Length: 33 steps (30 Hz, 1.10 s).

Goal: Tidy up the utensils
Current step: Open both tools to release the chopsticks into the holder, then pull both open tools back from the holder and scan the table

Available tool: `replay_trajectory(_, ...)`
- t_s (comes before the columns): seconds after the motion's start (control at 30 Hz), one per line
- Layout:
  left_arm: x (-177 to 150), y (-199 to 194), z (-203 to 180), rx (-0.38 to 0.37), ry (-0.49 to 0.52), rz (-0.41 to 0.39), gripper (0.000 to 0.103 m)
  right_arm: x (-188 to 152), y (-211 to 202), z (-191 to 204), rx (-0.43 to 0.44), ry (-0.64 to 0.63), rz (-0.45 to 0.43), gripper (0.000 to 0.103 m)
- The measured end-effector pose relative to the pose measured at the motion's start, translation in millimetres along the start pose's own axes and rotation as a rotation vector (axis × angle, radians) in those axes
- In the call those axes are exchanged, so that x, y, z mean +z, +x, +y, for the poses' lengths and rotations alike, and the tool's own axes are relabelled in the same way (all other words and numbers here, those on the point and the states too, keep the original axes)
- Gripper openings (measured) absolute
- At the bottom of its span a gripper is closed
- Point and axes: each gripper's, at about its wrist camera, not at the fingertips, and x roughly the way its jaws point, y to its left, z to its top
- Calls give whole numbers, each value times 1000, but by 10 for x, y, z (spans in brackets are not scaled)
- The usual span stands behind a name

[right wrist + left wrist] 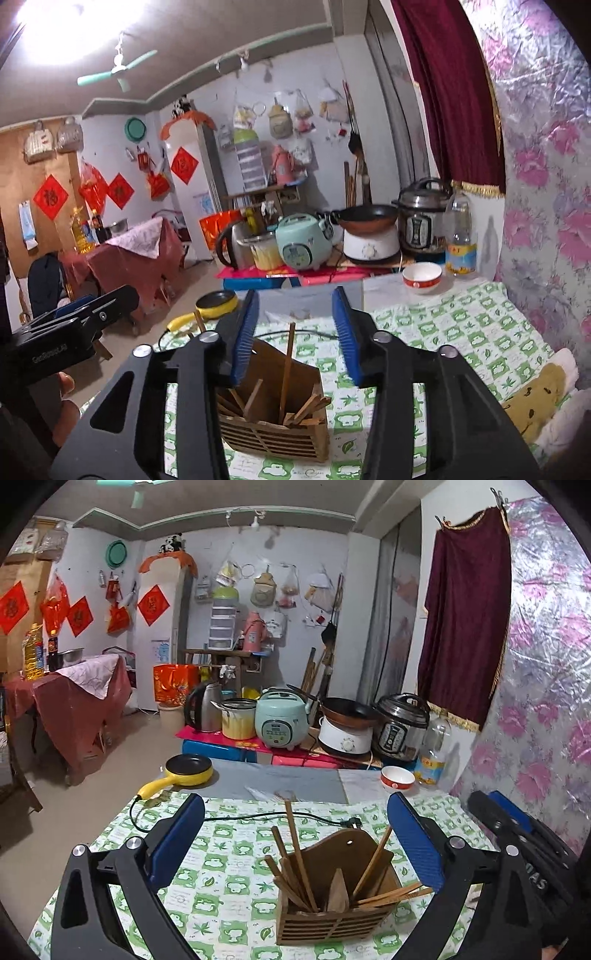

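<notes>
A slatted wooden utensil holder (332, 923) stands on the green-and-white checked tablecloth (229, 849), near the front edge. Several wooden chopsticks (295, 849) lean in it at mixed angles. My left gripper (295, 805) is open wide, its blue pads on either side of the holder and clear of it. The right gripper (517, 830) shows at that view's right edge. In the right wrist view the holder (273, 439) sits below my right gripper (295, 295), which is partly open with nothing pressed between its pads. One chopstick (286, 369) rises between the fingers. The left gripper (74, 317) is at the left.
A yellow frying pan (188, 771) and its black cord (258, 816) lie behind the holder. A red-and-white bowl (397, 777) and a plastic bottle (436, 749) stand at the back right. Cookers and a kettle (203, 709) crowd a low table beyond. A flowered wall (535, 720) bounds the right.
</notes>
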Motion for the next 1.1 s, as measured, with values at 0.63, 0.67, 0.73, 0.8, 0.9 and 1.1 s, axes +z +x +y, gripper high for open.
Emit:
replay_trajectory(0.63, -376, -536, -90, 74, 40, -76, 97, -96, -868, 283, -32, -92, -142, 79)
replay_trajectory(0.67, -462, -558, -121, 97, 59, -93, 97, -119, -882, 282, -36, -95, -145, 79)
replay_trajectory(0.73, -566, -554, -175, 126, 93, -105, 97, -171, -884, 282, -48, -102, -146, 79)
replay_trajectory(0.8, -639, -551, -208, 141, 118, -109, 97, -275, -871, 244, -70, -108, -144, 79)
replay_trajectory(0.9, -780, -546, -217, 150, 137, -119, 97, -421, -818, 175, -103, -102, -126, 79)
replay_trajectory(1.1, -1029, -417, -227, 199, 180, -82, 97, -634, -744, 53, -127, -92, -74, 80)
